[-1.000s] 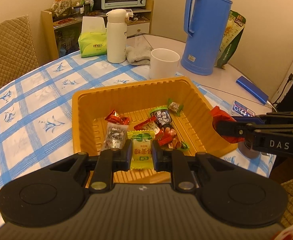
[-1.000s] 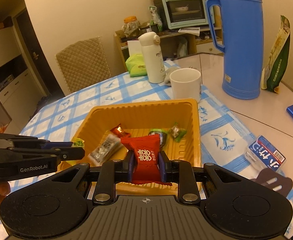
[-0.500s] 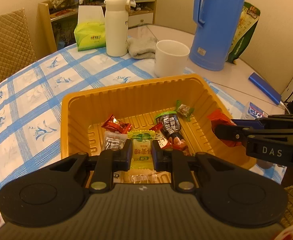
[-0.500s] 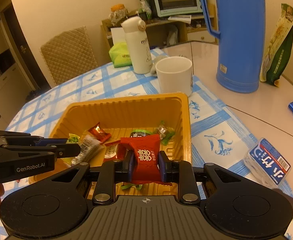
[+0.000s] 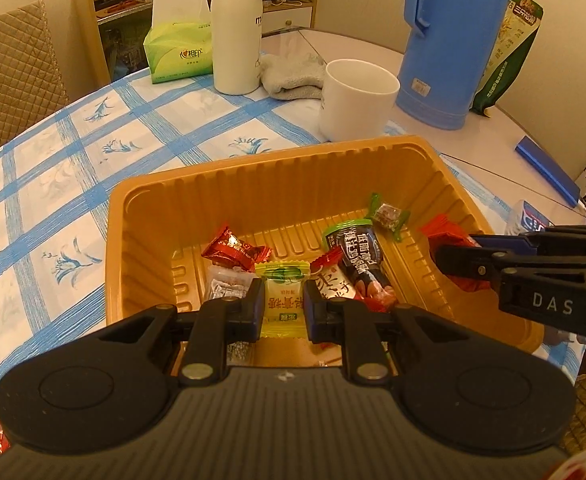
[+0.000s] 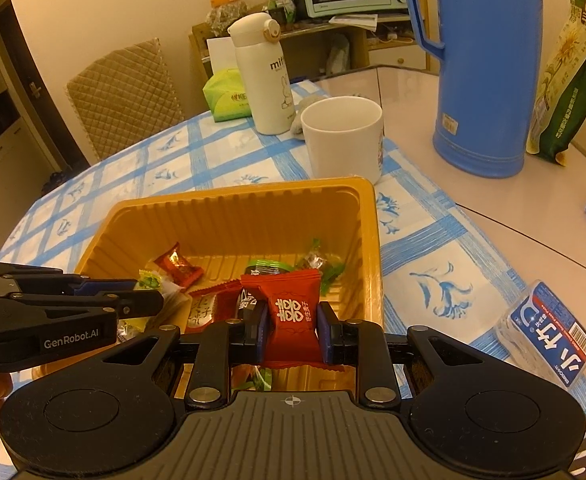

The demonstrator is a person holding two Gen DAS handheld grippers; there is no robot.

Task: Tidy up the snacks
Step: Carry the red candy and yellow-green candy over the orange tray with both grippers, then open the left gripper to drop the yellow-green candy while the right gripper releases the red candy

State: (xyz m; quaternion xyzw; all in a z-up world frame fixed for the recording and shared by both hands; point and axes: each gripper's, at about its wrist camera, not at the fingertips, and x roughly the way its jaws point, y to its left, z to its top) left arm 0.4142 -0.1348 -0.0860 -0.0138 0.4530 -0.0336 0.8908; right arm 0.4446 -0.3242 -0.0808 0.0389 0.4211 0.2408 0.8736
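Left tongs (image 5: 283, 306): closed on a yellow-green wrapped candy (image 5: 281, 300), held upright between the pads above the near part of the orange tray (image 5: 141, 240). Right tongs (image 6: 291, 328): closed on a red packet with a white double-character mark (image 6: 291, 312), also held above the near part of the tray; in the left wrist view these tongs enter from the right, just inside the tray's right wall.

Tray contents, loose on the ribbed floor: a red foil candy (image 5: 235, 249), a clear-wrapped sweet (image 5: 227, 286) just beside it, a dark packet with a green end (image 5: 359, 258), a red-and-white packet (image 5: 331, 280) touching the dark one, and a small green-ended sweet (image 5: 387, 214) near the far right corner.

The tray stands on a bench under a blue-checked cloth (image 5: 53, 184). A small water bottle with a blue label (image 6: 549, 334) lies on its side to the right of the tray.

Beyond the tray: a white mug (image 5: 355, 98) close to the far rim; a grey cloth (image 5: 289, 76), a white flask (image 5: 237, 28), a green tissue pack (image 5: 177, 50), a tall blue thermos jug (image 5: 449, 40), and a green bag (image 5: 507, 52) leaning beside the jug.
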